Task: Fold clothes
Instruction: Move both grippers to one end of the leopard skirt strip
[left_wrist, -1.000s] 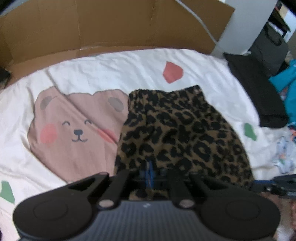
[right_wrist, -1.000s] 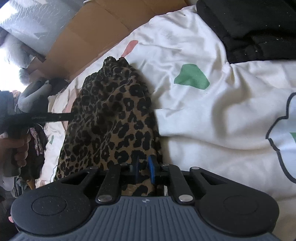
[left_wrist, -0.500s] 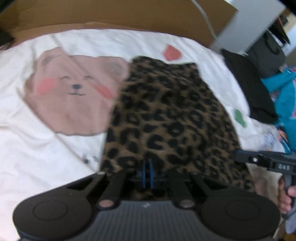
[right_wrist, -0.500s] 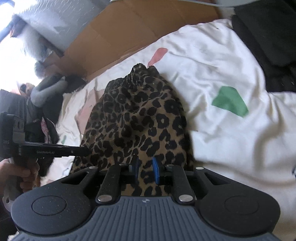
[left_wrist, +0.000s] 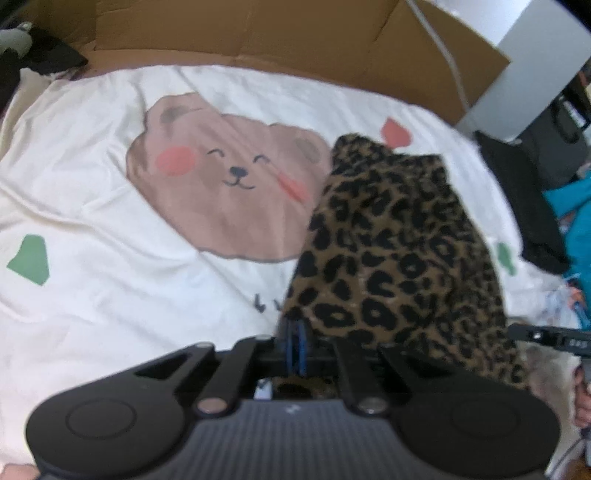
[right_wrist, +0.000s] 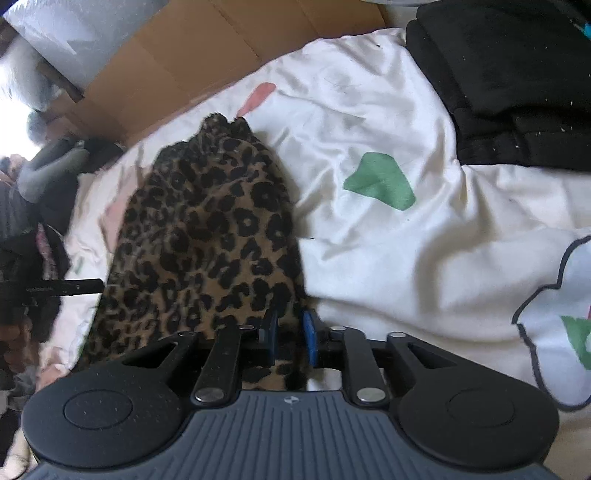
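Gripping the near hem of the leopard-print garment (left_wrist: 399, 251), both tools are lifting that edge off the bed cover (left_wrist: 110, 295) while the far, gathered end is resting on the cover just beside the printed bear face (left_wrist: 229, 184). The left tool (left_wrist: 294, 345) is clenched almost fully on a thin pinch at the hem corner nearest the bear face. The right tool (right_wrist: 290, 336) is grasping a thicker bunch of cloth at the corner farthest from the bear face, with its blue pads (right_wrist: 309, 338) standing slightly apart around the fabric.

The garment is looking light, soft and limp, sagging into a ridge between the two grips. It is likely offering no stiffness of its own, so holding it at both hem corners and keeping the edge taut is probably giving the cleanest fold. A small pinch may slip.

The hem itself is hidden behind the tool bodies. The garment type is hard to judge: skirt or shorts. The left view is blurred. The black clothing (right_wrist: 517, 74) lying well apart from the bear face is cut off by the frame.
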